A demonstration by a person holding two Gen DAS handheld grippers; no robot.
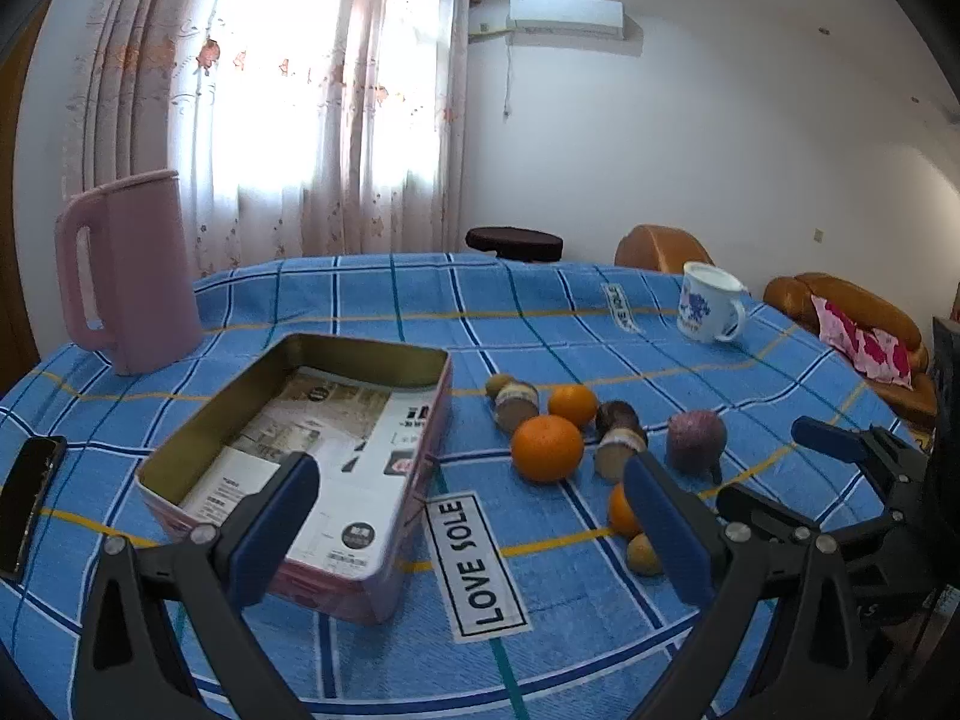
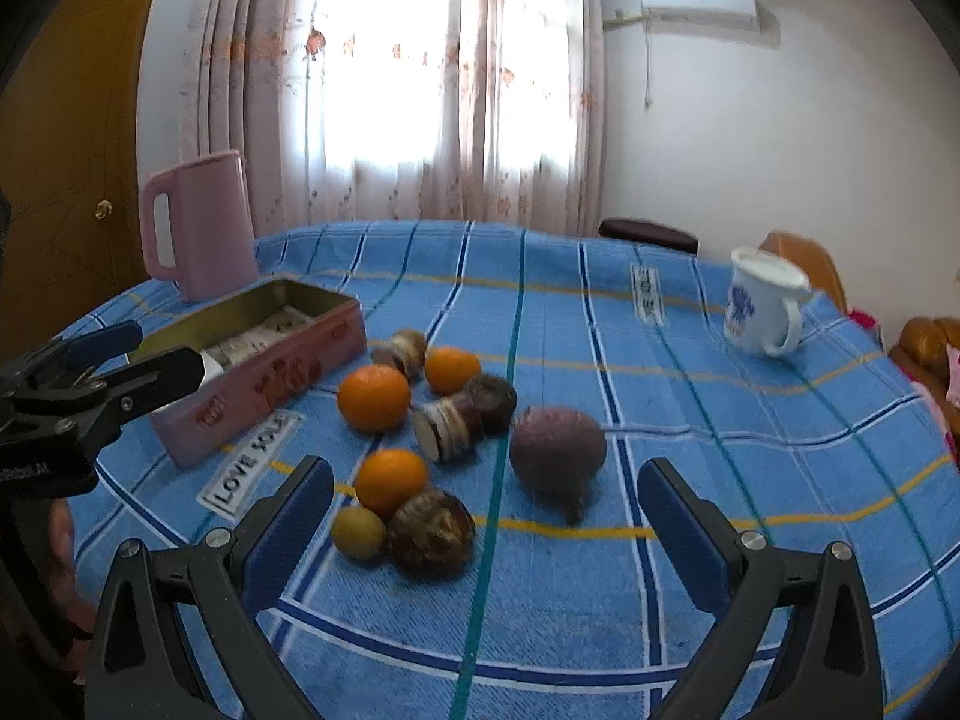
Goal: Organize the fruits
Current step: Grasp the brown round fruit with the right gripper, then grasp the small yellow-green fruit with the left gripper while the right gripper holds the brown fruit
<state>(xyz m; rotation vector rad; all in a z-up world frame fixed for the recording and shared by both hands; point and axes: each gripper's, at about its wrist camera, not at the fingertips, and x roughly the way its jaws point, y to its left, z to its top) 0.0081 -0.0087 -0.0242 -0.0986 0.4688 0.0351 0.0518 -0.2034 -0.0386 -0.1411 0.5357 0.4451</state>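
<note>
A pink open tin box (image 1: 336, 468) (image 2: 264, 372) lined with printed paper lies on the blue checked tablecloth. To its right lies a cluster of fruit: three oranges (image 2: 373, 397) (image 2: 451, 369) (image 2: 391, 481), a purple round fruit (image 2: 558, 450) (image 1: 696, 439), brown fruits (image 2: 429, 531), a small yellow-green fruit (image 2: 358, 532) and cut brown pieces (image 2: 447, 423). My left gripper (image 1: 474, 522) is open and empty, its left finger over the box. My right gripper (image 2: 486, 516) is open and empty, just in front of the fruit. Each gripper also shows in the other's view (image 2: 108, 360) (image 1: 840, 450).
A pink jug (image 1: 129, 270) (image 2: 198, 222) stands behind the box. A white mug (image 1: 711, 303) (image 2: 762, 300) stands at the far right. A dark phone (image 1: 30, 498) lies at the left table edge. Brown sofas (image 1: 840, 312) and a stool (image 1: 513, 243) stand beyond the table.
</note>
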